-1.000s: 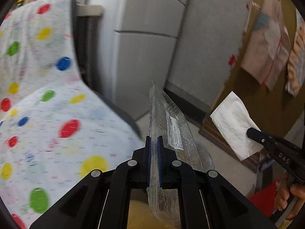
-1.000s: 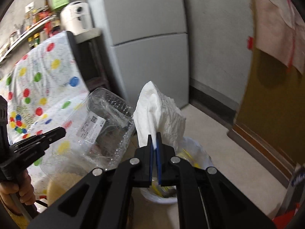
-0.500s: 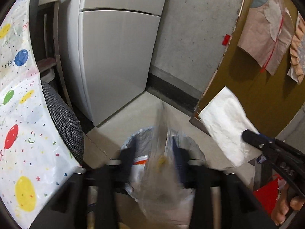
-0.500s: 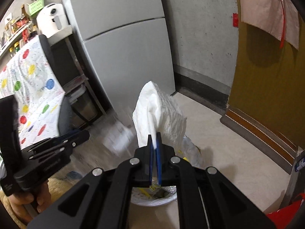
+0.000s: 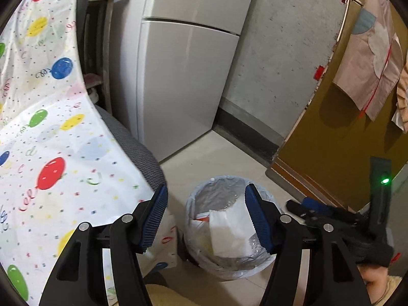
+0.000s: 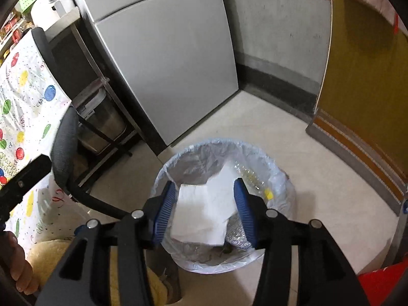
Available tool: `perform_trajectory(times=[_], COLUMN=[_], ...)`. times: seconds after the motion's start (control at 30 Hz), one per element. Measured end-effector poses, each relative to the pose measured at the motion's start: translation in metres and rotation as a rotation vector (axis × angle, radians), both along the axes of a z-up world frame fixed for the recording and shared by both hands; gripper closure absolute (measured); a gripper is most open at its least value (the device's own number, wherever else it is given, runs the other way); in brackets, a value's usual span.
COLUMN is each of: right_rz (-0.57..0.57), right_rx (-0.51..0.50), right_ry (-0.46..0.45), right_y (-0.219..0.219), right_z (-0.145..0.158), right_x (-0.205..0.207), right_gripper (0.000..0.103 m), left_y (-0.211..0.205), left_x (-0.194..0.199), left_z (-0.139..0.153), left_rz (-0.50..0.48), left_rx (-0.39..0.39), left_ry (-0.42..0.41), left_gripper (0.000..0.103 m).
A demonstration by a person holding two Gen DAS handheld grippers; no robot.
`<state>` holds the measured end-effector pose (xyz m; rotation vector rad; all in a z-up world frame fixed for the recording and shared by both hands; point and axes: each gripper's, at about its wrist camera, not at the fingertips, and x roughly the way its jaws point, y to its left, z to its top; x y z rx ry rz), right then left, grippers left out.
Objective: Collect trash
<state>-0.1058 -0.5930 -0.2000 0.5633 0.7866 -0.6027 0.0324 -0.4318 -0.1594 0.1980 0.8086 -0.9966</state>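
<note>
A trash bin [image 5: 193,204] lined with a pale plastic bag stands on the floor; it also shows in the right wrist view [image 6: 280,173]. A white paper napkin [image 6: 204,209] lies inside it on top of the clear plastic container [image 6: 248,174] and other trash; the napkin also shows in the left wrist view [image 5: 229,234]. My left gripper [image 5: 206,216] is open and empty above the bin. My right gripper [image 6: 204,211] is open and empty just above the napkin, and its body shows at the right of the left wrist view [image 5: 331,216].
A table with a balloon-print cloth [image 5: 46,132] and a grey chair [image 5: 137,150] stand left of the bin. A grey fridge [image 5: 183,63] is behind it, a yellow-brown door [image 5: 344,140] to the right. A metal rack [image 6: 102,117] stands beside the fridge.
Both grippers have opened over the bin. The clear plastic container left my left gripper and the napkin left my right gripper; both now lie in the bin.
</note>
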Motion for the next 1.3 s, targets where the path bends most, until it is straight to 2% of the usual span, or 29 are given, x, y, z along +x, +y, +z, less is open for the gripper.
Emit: perform_trajectory(times=[0.17,0.23,0.3,0.4,0.47,0.5,0.6,0.67,0.8,0.87,1.03,1.3], right_rz=[0.01,0.014,0.037,0.079,0.089,0.09,0.082,0.073,0.082,0.079,0.098,0.088], right_rx=[-0.065,-0.086,-0.11,-0.156,-0.172,-0.175,-0.205,-0.24,-0.28,-0.293,-0.331,-0.355], right_ry=[-0.026,-0.027,-0.021,0.008,0.017,0.018,0.058,0.07,0.092,0.1,0.05,0.026], right_y=[0.02,0.033,0.049,0.074,0.088,0.093,0.112,0.123,0.14,0.146,0.16,0.165], right_z=[0.034,0.047,0.058,0.07,0.078,0.081,0.095,0.101,0.108,0.112,0.132,0.149], right_x=[-0.019,-0.028,-0.033,-0.038,-0.043,-0.045,-0.048,-0.05,-0.053,-0.057,-0.063,-0.067], right_gripper=[0.055,0.05,0.047,0.041,0.035,0.03,0.013,0.006,0.006,0.006,0.006,0.006], left_y=[0.021,0.027,0.042,0.058,0.07,0.076,0.094,0.102,0.118,0.127,0.149,0.162], left_x=[-0.006,-0.009,-0.015,-0.021,-0.024,-0.026,-0.032,-0.034,-0.034,-0.035,-0.036,-0.043], left_z=[0.013,0.017,0.025,0.034,0.041,0.045,0.057,0.063,0.069,0.071,0.078,0.098], left_rz=[0.007,0.011,0.017,0.028,0.03,0.033,0.054,0.08,0.133,0.147,0.179,0.226], left_rx=[0.007,0.016,0.033,0.068,0.081,0.089,0.098,0.138,0.199,0.198,0.18,0.202], left_ry=[-0.035,-0.047,-0.069,-0.099,-0.106,-0.114,-0.143,-0.162,-0.163,-0.148,-0.108,-0.184], left_gripper=[0.039,0.038,0.028,0.026,0.023,0.015,0.014,0.014,0.014,0.014,0.014,0.014])
